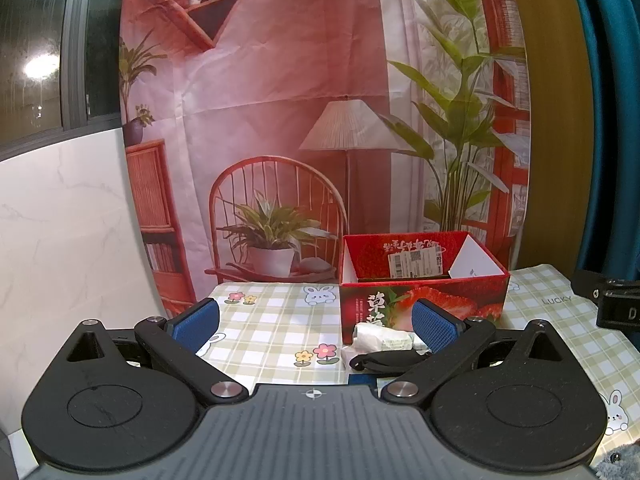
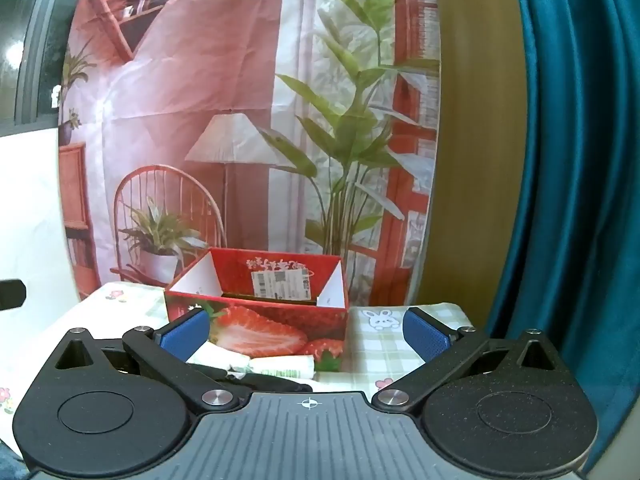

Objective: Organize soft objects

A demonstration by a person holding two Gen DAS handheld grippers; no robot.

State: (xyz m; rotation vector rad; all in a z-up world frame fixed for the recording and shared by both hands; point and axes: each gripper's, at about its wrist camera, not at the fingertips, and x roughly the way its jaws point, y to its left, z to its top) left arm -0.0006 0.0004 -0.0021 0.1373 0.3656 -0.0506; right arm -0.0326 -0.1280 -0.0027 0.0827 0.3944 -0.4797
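Tablecloth (image 1: 276, 316) with a green check and bunny and flower prints covers the work surface; its far edge meets a printed backdrop (image 1: 280, 120) of a room scene. Red strawberry box (image 1: 424, 292) stands open-topped near that far edge, against the backdrop, with a shipping label on its inner back wall and nothing visible above its near rim.

Left gripper (image 1: 316, 322): jaws spread wide, nothing between the blue pads. Bare cloth lies ahead of the left pad. The right pad stands in front of the box's near face.

Soft items lie on the cloth just before the box's front wall: a white wrapped bundle (image 1: 384, 338), touching or nearly touching the box, and a black strap-like piece (image 1: 388, 360) directly in front of it. A grey fuzzy item (image 1: 618, 460) shows at the lower right corner, well apart from the box.

Right gripper (image 2: 306, 334): jaws likewise wide, holding nothing. White bundle (image 2: 280, 364) sits between its pads, nearer the left one, untouched. Open cloth lies right of the box, bounded by a teal curtain (image 2: 568, 160).
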